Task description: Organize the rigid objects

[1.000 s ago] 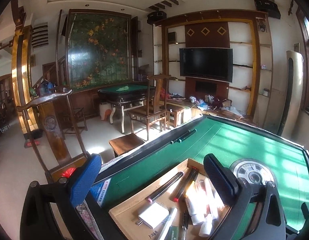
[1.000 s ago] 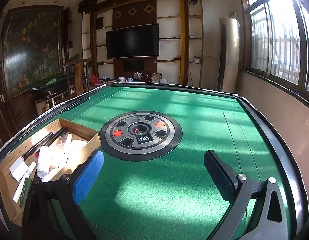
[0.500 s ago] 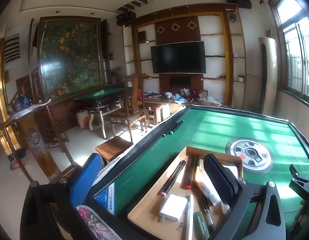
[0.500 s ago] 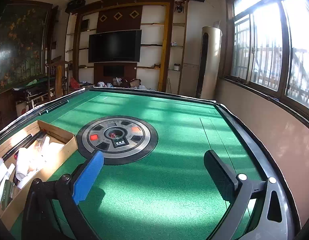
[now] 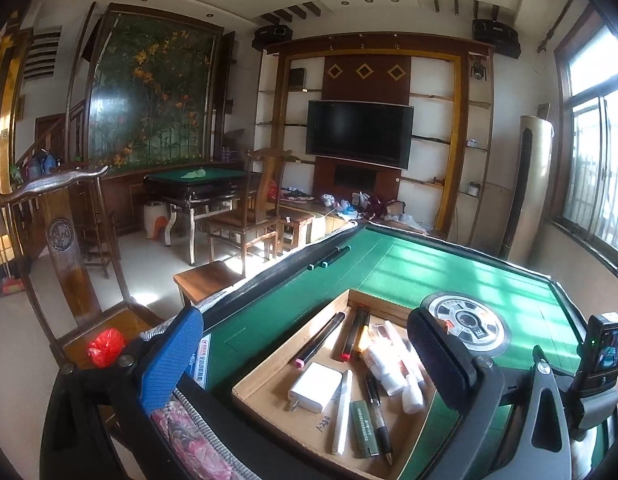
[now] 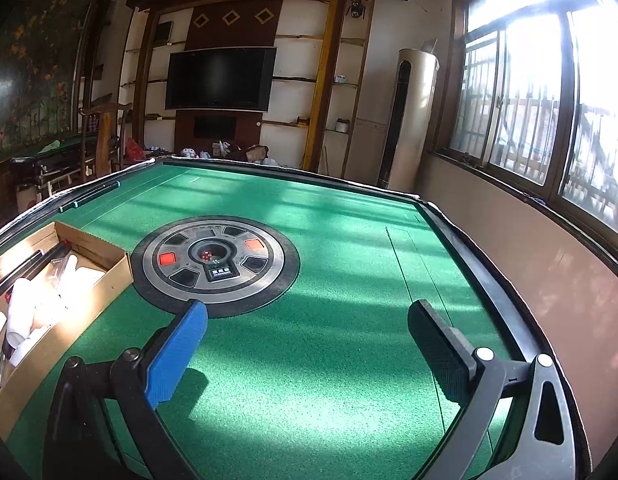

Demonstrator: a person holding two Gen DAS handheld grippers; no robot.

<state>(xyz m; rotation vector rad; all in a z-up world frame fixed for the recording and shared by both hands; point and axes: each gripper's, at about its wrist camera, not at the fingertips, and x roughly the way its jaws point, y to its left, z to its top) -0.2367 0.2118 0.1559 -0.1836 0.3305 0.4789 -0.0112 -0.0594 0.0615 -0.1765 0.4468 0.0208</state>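
A shallow cardboard box [image 5: 269,364] sits on the green mahjong table near its left edge. It holds a white charger [image 5: 315,386], dark markers [image 5: 319,338], pens [image 5: 376,416], a green stick [image 5: 363,428] and white tubes [image 5: 393,360]. My left gripper [image 5: 305,356] is open and empty, raised above the box. The box also shows in the right wrist view [image 6: 85,284]. My right gripper [image 6: 307,344] is open and empty above bare green felt, to the right of the box.
A round dice console [image 6: 215,260] sits in the table's middle. Two dark sticks [image 5: 329,258] lie by the far left rail. The black raised table rim [image 6: 481,276] runs around. Wooden chairs [image 5: 245,220] and a stool stand left of the table. A wall and windows are to the right.
The left view has swung right and settled over the box; the right gripper's body now shows at its right edge. The right gripper has drifted slightly, the box shifting left in its view.
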